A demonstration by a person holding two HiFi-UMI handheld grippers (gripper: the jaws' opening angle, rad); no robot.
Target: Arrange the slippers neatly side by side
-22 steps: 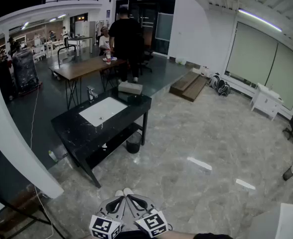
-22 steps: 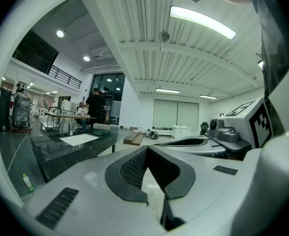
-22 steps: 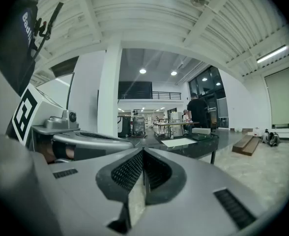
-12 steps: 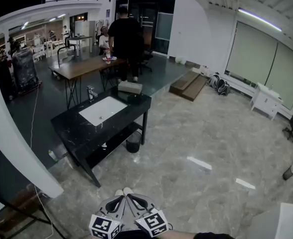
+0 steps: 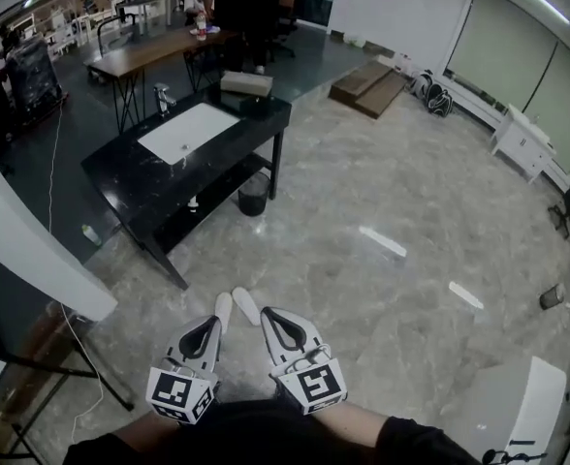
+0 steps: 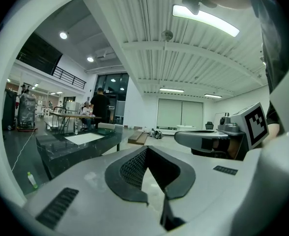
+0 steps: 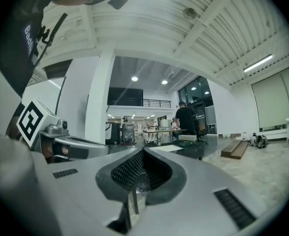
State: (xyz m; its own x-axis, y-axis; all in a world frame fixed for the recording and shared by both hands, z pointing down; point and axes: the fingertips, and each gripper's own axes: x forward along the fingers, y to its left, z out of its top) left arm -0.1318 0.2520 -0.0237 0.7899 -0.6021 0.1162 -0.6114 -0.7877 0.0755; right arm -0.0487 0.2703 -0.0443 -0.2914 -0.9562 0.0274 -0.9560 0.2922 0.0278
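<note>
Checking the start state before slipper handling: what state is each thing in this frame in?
Left gripper, jaws shut, empty.
Right gripper, jaws shut, empty.
Basin, empty.
Bin, upright under the table.
Box, lying flat on the table.
Slippers, not in view.

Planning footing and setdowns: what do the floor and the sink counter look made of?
Floor: likely polished marble-look stone or tile; grey veining, lamp reflections. Sink counter: seemingly glossy black veined stone, white basin inset.
</note>
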